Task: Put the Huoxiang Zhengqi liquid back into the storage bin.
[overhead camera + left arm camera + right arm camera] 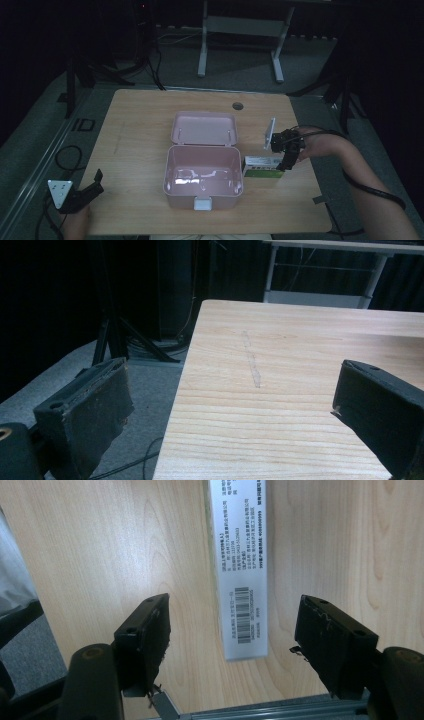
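Observation:
A small white and green carton [262, 167] lies flat on the wooden table [140, 130], just right of an open pink plastic box [202, 175] whose lid [204, 128] is folded back. My right gripper [288, 154] hangs over the carton's right end, pointing down. In the right gripper view the carton's white barcoded face [242, 540] runs between the two jaws of the right gripper [232, 615], with bare wood showing on both sides, so the jaws stand open around it. My left gripper [95, 182] rests at the table's front left corner, open and empty, as the left gripper view [230, 405] confirms.
The pink box is empty inside, with a white latch [202, 203] at its front. A round cable hole [237, 106] sits near the table's far edge. A white desk frame [240, 40] stands on the floor beyond. A black cable [370, 187] trails along the right forearm.

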Demonstrator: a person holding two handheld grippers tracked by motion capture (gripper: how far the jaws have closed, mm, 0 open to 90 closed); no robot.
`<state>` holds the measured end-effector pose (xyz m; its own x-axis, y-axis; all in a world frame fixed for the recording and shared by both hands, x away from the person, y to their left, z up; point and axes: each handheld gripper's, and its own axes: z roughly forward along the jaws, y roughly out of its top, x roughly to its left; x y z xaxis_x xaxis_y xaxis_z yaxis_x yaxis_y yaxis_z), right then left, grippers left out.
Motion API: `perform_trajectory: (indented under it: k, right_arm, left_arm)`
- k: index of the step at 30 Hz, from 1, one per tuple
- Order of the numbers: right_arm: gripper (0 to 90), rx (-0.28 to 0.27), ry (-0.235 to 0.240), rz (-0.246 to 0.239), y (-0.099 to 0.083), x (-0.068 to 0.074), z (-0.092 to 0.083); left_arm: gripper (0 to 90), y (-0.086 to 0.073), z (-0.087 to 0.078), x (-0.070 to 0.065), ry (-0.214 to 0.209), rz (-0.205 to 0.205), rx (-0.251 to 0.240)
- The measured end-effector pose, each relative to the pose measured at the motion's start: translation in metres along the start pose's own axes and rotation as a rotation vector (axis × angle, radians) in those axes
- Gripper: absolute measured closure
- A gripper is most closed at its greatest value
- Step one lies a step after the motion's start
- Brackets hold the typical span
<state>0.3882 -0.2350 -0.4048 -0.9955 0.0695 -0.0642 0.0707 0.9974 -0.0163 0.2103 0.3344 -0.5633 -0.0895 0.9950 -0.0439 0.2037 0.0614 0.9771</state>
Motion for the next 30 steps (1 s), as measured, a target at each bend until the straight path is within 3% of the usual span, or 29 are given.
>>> perform_trajectory:
  k: [3,4,9,19,30]
  right_arm:
    - [30.3,0.004,0.000,0.002,0.000,-0.001,0.002]
    - [34.9,0.028,-0.009,0.001,0.001,-0.003,0.012]
    - [39.6,0.034,-0.025,-0.003,0.002,-0.006,0.020]
    - [46.6,0.039,0.029,-0.020,0.008,-0.011,0.048]
    - [58.6,0.035,0.046,-0.029,0.011,-0.010,0.056]
  left_arm:
    - [2.7,0.000,0.000,0.000,0.000,0.001,0.001]
    - [2.7,0.000,0.000,0.000,0.001,0.001,0.001]
    - [2.7,0.000,0.000,0.000,0.001,0.000,0.000]
    - [2.7,0.000,0.000,0.000,-0.001,-0.002,0.001]
    - [2.8,0.000,0.000,0.000,0.000,-0.002,0.003]
